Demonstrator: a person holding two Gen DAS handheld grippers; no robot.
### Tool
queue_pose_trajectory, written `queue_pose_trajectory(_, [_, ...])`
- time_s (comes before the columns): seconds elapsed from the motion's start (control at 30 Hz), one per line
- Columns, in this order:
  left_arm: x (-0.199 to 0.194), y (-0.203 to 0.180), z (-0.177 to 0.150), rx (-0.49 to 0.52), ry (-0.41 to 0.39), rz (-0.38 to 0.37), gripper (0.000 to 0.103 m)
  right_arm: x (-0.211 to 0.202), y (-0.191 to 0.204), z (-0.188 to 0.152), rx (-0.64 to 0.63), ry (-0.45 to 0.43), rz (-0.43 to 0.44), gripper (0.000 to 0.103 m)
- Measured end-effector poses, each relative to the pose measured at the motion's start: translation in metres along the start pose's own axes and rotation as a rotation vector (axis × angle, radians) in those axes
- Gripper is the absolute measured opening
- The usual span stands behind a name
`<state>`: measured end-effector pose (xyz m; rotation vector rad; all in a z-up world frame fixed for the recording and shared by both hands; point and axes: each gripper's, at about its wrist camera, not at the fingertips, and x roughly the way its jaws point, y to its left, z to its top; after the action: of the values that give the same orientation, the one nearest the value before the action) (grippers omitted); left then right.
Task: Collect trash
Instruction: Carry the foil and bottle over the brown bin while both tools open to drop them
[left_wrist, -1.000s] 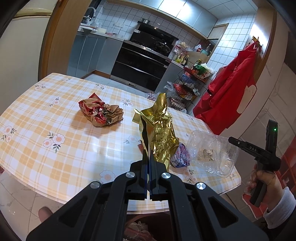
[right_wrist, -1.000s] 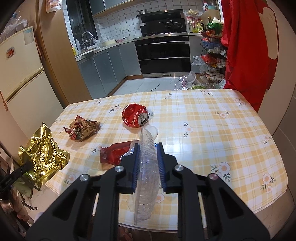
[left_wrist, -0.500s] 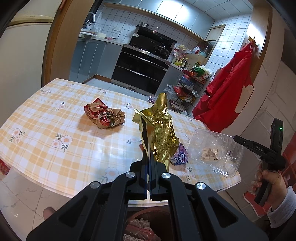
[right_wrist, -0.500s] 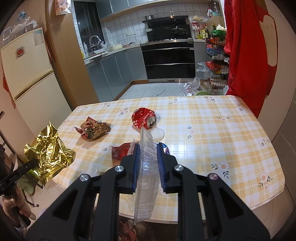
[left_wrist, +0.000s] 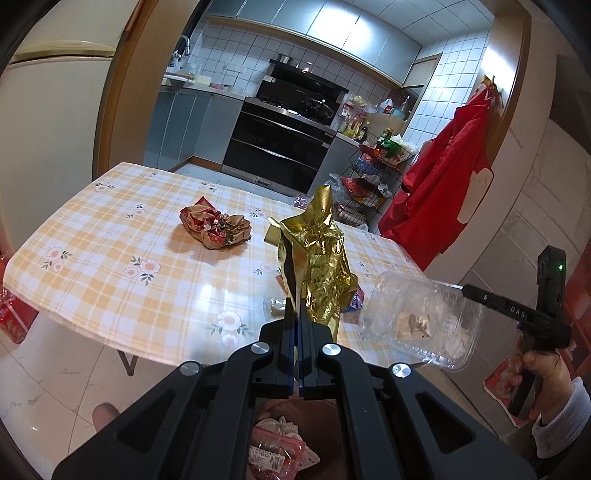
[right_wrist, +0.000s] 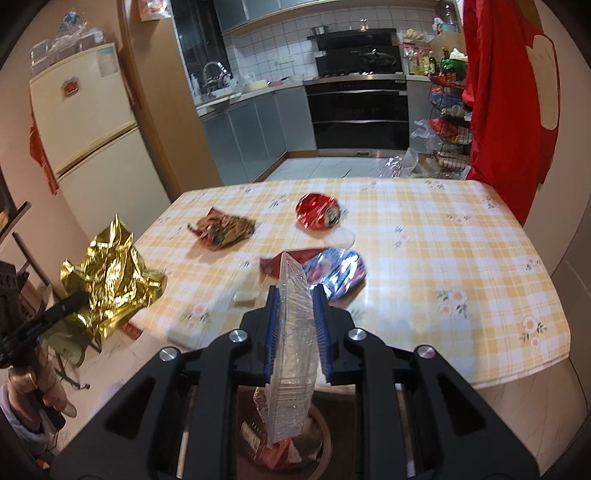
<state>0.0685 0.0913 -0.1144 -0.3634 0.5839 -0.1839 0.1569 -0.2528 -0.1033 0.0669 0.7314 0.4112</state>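
Note:
My left gripper (left_wrist: 297, 314) is shut on a crumpled gold foil wrapper (left_wrist: 317, 258) that stands up from its jaws, off the table's near edge. The same gold foil wrapper (right_wrist: 110, 273) shows at the left of the right wrist view. My right gripper (right_wrist: 295, 295) is shut on a clear plastic container (right_wrist: 293, 354), held edge-on, which also appears as the clear plastic container (left_wrist: 421, 321) in the left wrist view. Below both grippers stands a brown trash bin (right_wrist: 317, 413) holding wrappers (left_wrist: 273, 450). On the checked table (right_wrist: 461, 266) lie a crushed red can (right_wrist: 317, 216), a red-brown wrapper (left_wrist: 214, 229) and a blue-red wrapper (right_wrist: 336, 273).
A small white lid (right_wrist: 341, 236) and a pale scrap (right_wrist: 243, 297) lie on the table. A red coat (left_wrist: 443, 199) hangs at the right, beside a wire rack (left_wrist: 373, 177). A fridge (right_wrist: 88, 140) stands at the left, the kitchen stove (right_wrist: 358, 96) behind.
Both grippers have drawn back from the table and risen a little, keeping hold of the foil and the container. The trash bin has come into view beneath them.

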Motion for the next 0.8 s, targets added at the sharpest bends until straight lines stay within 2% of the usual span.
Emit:
queue_pose_trajectory(0.4, [-0.026,-0.002,-0.024,0.002,0.002,-0.010,0.001,0.012,0.025,-0.063,-0.010,0.114,0.014,0.022])
queue_pose_trajectory(0.8, [-0.027,-0.003,-0.027,0.007,0.007,-0.021,0.001,0.023,0.035,-0.081,-0.012,0.180,0.034,0.023])
